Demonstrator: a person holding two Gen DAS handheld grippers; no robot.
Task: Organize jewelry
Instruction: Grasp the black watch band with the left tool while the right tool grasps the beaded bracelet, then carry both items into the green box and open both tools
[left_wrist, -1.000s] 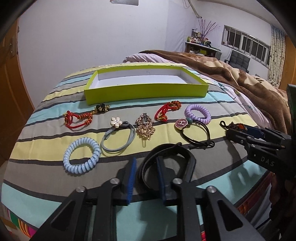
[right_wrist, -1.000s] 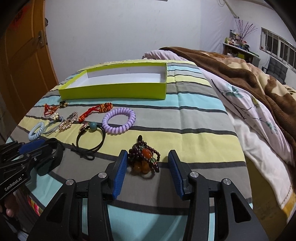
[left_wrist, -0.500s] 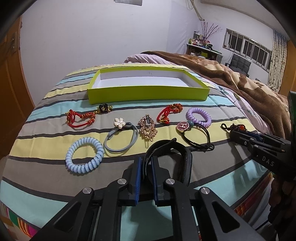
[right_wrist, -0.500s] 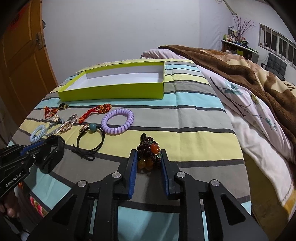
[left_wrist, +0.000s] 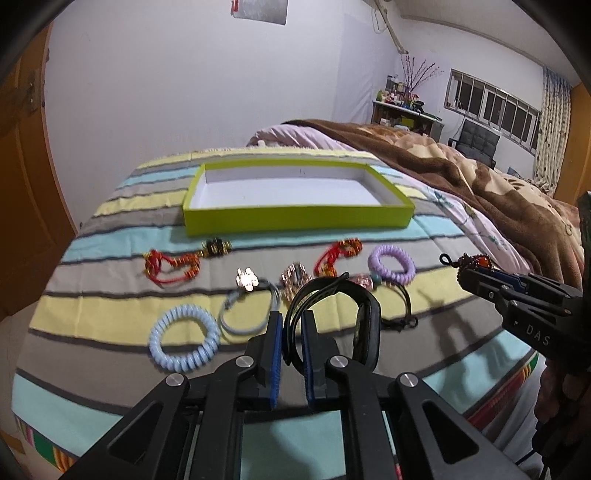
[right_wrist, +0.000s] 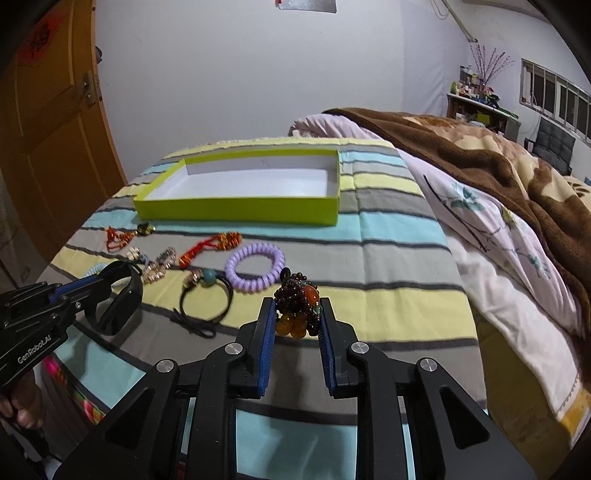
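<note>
My left claw (left_wrist: 291, 334) grips the black band (left_wrist: 354, 314), my right claw (right_wrist: 297, 319) the bead bracelet (right_wrist: 297, 301), both lifted off the bed toward the green tray (left_wrist: 295, 218).

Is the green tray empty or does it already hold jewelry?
Empty: the green tray shows only bare white floor in both views; the jewelry lies on the bedspread or in the grippers.

Home bedroom, bed (right_wrist: 388, 236), brown blanket (right_wrist: 480, 162), wooden door (right_wrist: 48, 147)
</note>
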